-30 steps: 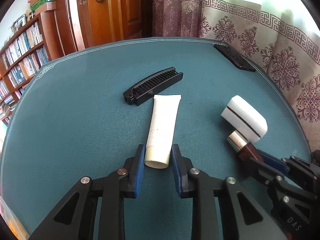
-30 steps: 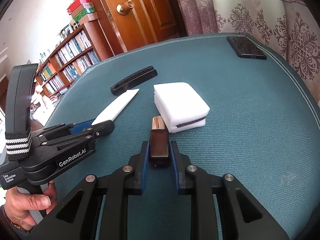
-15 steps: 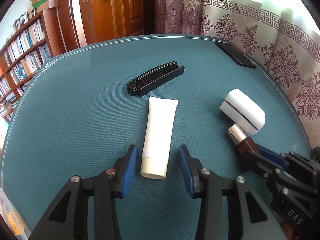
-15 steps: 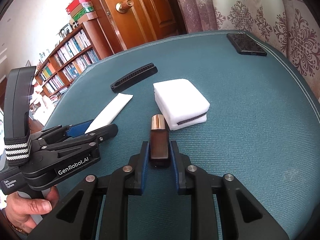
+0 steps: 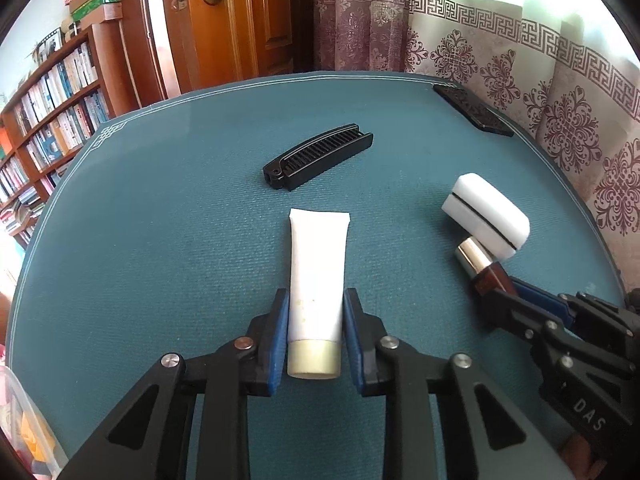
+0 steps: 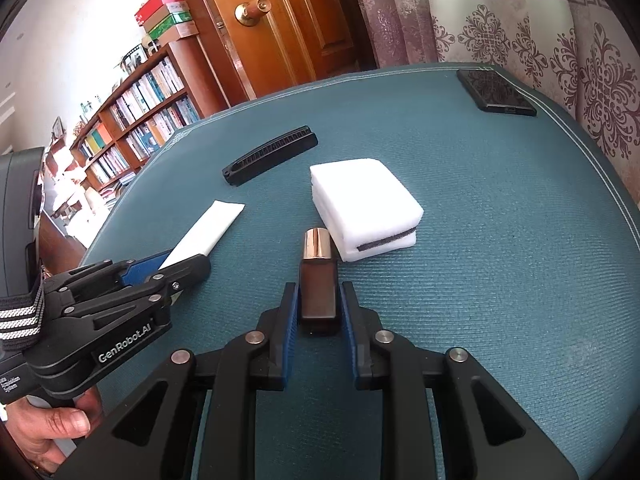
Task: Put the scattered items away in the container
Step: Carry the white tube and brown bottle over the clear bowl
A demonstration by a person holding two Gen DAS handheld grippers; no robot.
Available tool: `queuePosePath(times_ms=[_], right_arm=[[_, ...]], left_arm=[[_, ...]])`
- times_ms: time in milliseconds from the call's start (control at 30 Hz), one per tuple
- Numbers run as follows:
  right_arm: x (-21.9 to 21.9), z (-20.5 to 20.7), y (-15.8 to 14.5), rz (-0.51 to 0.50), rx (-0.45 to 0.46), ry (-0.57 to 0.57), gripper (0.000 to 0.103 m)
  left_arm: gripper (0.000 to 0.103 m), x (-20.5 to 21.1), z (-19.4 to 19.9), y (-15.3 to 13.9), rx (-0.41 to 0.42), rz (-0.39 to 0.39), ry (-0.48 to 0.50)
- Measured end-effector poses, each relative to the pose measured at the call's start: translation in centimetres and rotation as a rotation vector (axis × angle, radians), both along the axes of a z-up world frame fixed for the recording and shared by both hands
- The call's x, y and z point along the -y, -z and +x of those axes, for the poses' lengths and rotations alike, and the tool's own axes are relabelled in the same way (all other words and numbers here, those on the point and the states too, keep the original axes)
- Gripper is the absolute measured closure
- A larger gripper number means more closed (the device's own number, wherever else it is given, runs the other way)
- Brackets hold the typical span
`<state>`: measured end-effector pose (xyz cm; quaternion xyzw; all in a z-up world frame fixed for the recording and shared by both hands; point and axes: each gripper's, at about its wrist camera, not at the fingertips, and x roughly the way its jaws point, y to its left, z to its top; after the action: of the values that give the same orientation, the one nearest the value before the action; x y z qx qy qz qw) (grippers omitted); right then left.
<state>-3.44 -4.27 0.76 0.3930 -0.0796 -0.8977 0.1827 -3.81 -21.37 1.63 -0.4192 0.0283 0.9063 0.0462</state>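
A white tube (image 5: 318,264) lies on the teal tabletop with its cream cap toward me. My left gripper (image 5: 314,300) is shut on the tube just above the cap, and it also shows in the right wrist view (image 6: 188,264). A small brown bottle (image 6: 317,256) with a shiny metal cap lies flat, and my right gripper (image 6: 319,292) is shut on its body. The bottle's cap nearly touches a white folded sponge (image 6: 364,204). A black folding comb (image 5: 320,156) lies beyond the tube. A clear plastic container (image 5: 24,420) shows only partly at the lower left.
A black phone (image 6: 496,90) lies near the far right table edge by the patterned curtain. A wooden door and a bookshelf (image 5: 48,120) stand behind the table. A hand (image 6: 52,428) holds the left gripper's handle.
Half a second ago the left gripper had opened and drawn back from the tube. It has now closed on the tube again near the cap. The right gripper still holds the bottle.
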Motion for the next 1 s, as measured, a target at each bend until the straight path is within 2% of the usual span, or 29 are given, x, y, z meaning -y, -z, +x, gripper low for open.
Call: queuePosePath(times_ms=[100,333,533,1000], right_arm=[[0.3,0.3,-0.2,-0.002,-0.011,-0.021,0.081],[0.7,1.4,-0.8,-0.134,0.042,-0.077,0.081],[1.9,3.3,-1.5,-0.176,0.058,-0.111,0.081],[7.8,7.6,-4.8,-0.258,0.037,-0.232,0.081]], left_arm=[[0.074,0.8,1.2,-0.4,-0.008,-0.002,-0.01],[0.074,2.9,3.9,-1.3,-0.023,0.001,-0.039],[0.074,4.8,6.2,-2.5,-0.052,0.01,-0.066],[0.074,10.9,11.1,-4.4,-0.112,0.047,-0.172]])
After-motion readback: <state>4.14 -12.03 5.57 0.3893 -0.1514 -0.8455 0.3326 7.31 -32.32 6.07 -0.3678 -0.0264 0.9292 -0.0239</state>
